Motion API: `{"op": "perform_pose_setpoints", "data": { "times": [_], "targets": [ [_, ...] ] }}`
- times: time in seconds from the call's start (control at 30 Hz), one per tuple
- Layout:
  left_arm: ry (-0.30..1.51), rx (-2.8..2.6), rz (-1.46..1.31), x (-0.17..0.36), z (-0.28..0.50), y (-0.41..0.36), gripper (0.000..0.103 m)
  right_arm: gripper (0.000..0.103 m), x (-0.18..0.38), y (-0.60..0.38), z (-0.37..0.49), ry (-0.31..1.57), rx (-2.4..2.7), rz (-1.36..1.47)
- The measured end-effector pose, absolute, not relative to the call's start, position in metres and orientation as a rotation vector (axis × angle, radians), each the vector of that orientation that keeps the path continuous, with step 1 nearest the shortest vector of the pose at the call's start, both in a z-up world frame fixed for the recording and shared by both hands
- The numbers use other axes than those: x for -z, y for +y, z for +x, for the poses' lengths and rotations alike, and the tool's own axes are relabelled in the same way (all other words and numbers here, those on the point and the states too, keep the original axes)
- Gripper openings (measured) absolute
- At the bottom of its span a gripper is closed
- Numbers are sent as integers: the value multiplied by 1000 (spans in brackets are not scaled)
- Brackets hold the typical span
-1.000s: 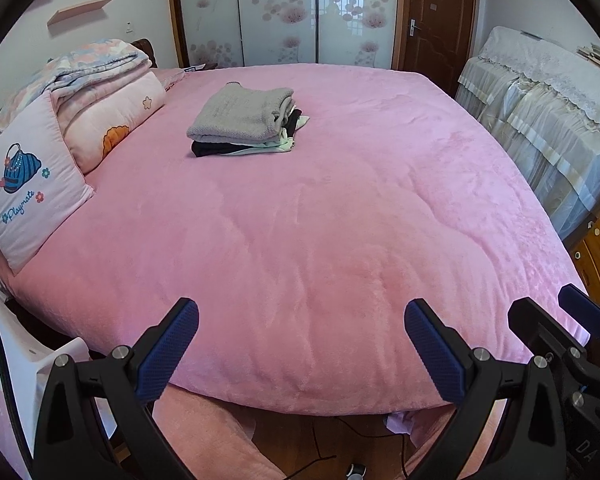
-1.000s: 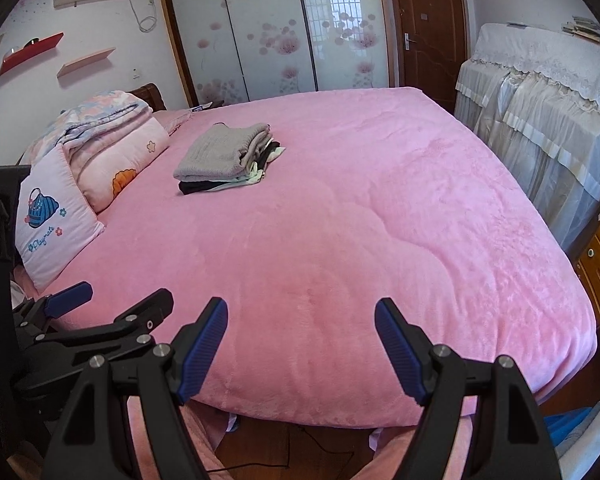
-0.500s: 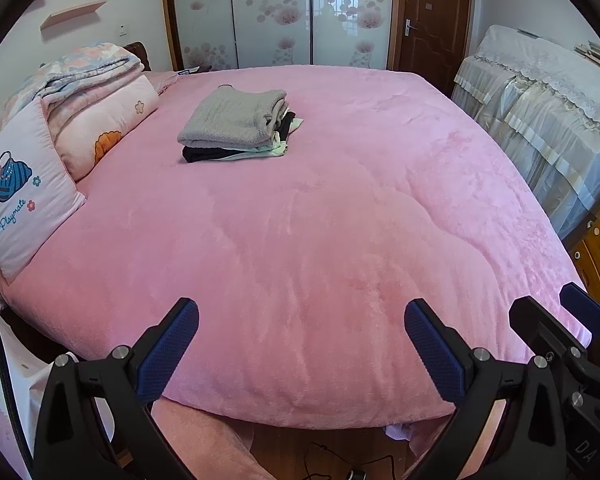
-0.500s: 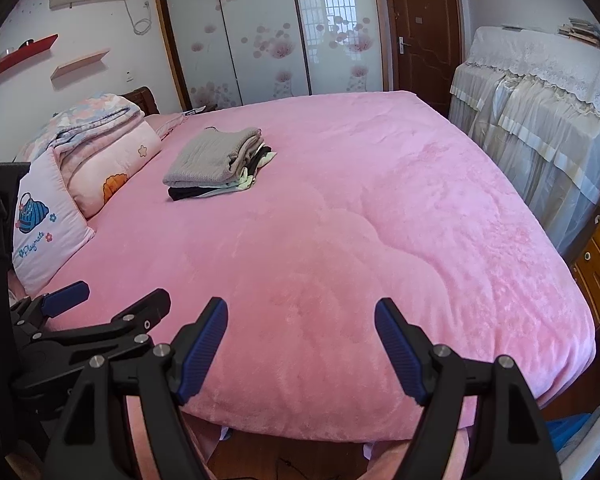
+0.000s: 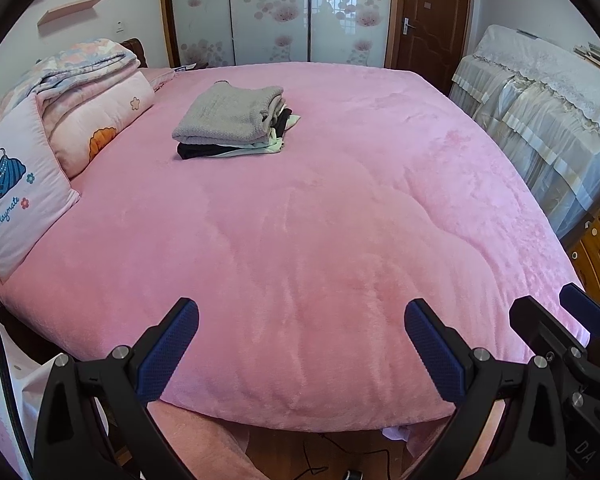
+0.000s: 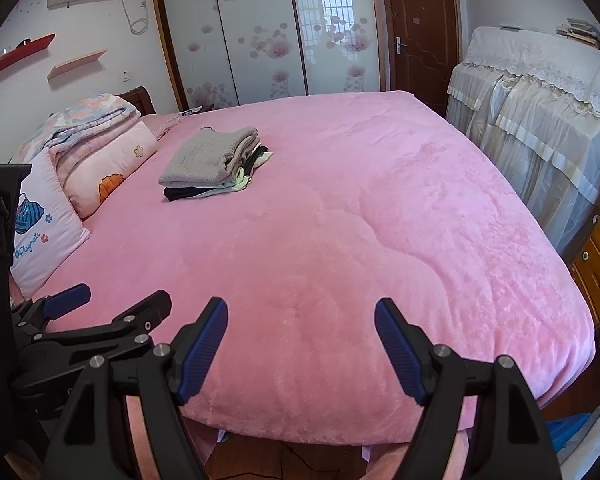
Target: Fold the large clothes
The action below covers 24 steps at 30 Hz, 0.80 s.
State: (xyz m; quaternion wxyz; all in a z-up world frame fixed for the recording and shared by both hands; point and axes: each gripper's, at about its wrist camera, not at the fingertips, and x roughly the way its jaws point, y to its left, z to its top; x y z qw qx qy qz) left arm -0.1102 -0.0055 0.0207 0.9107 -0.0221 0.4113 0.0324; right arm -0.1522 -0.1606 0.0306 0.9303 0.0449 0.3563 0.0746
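A stack of folded clothes [image 5: 230,124], grey knit on top with black and pale green pieces under it, lies on the far left part of the pink bed [image 5: 320,240]; it also shows in the right wrist view [image 6: 212,168]. My left gripper [image 5: 300,344] is open and empty over the bed's near edge. My right gripper [image 6: 300,344] is open and empty beside it, to its right. The right gripper shows at the right edge of the left wrist view [image 5: 572,328], and the left gripper at the left of the right wrist view [image 6: 100,312]. Both are far from the stack.
Pillows [image 5: 20,196] and a folded quilt [image 5: 84,76] lie along the bed's left side. A lace-covered piece of furniture [image 5: 548,112] and wooden drawers [image 5: 596,248] stand to the right. A wardrobe [image 5: 276,16] and door [image 5: 432,20] are behind. Cables lie on the floor [image 5: 316,460].
Both grippers have risen and tipped slightly toward the bed, so the bed and the stack sit lower in view. Both stay open and empty.
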Motion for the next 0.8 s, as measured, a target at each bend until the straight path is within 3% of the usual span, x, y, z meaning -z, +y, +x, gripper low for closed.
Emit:
{"op": "perform_pose_setpoints", "data": {
  "times": [0.8],
  "targets": [
    [825, -70, 4, -22, -99, -18, 102, 77, -28, -159, -145, 712, -123, 102]
  ]
}}
